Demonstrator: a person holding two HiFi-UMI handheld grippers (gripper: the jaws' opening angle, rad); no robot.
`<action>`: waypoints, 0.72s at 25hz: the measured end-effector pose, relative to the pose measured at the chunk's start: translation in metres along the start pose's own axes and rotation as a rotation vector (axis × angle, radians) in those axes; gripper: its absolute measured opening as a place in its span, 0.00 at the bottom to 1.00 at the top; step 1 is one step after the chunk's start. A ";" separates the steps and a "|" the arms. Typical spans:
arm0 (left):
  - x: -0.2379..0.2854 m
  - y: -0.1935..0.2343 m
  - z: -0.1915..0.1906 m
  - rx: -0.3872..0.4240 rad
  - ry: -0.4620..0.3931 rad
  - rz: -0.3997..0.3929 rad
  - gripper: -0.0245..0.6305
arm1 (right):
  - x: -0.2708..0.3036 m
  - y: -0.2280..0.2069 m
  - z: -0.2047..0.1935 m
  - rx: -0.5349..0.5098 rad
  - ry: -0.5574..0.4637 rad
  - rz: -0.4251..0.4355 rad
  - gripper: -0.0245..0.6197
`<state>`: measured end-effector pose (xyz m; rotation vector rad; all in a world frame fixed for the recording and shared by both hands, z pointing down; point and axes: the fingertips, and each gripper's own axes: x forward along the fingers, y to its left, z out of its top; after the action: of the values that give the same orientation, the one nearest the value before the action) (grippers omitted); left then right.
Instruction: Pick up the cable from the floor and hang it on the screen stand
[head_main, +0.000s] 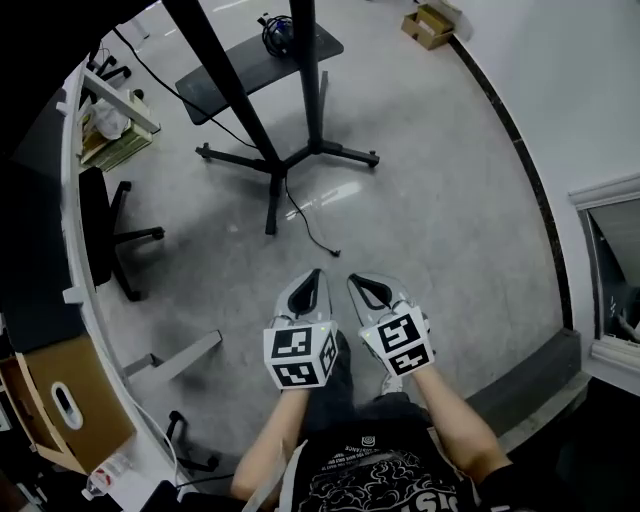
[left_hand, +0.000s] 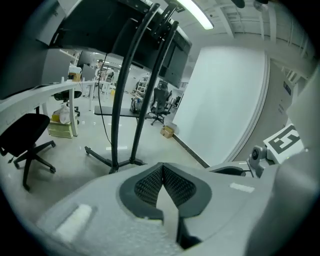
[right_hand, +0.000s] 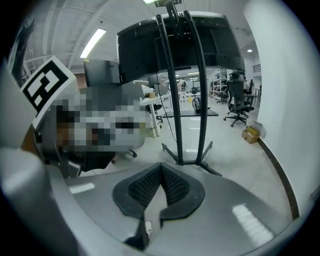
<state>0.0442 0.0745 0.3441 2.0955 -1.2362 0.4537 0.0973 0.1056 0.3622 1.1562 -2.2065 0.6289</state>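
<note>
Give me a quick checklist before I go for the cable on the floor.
1. Cable in sight: ok, loose end on the floor ahead of both tools.
2. Left tool empty: ok.
3. Right tool empty: ok.
4. Jaws open for the grab: not ok, both shut.
5. Cable's other end free of the stand: cannot tell, it runs up to the base.
</note>
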 end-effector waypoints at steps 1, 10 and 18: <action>0.010 0.010 -0.002 -0.004 0.011 -0.006 0.04 | 0.013 -0.002 -0.004 -0.004 0.020 -0.001 0.05; 0.098 0.086 -0.049 -0.090 0.056 -0.089 0.04 | 0.131 -0.016 -0.059 -0.045 0.195 0.050 0.07; 0.154 0.141 -0.129 -0.187 0.083 -0.057 0.04 | 0.225 -0.035 -0.150 -0.129 0.351 0.085 0.10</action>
<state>0.0021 0.0160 0.5786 1.9291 -1.1237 0.3803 0.0606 0.0523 0.6271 0.8201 -1.9705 0.6580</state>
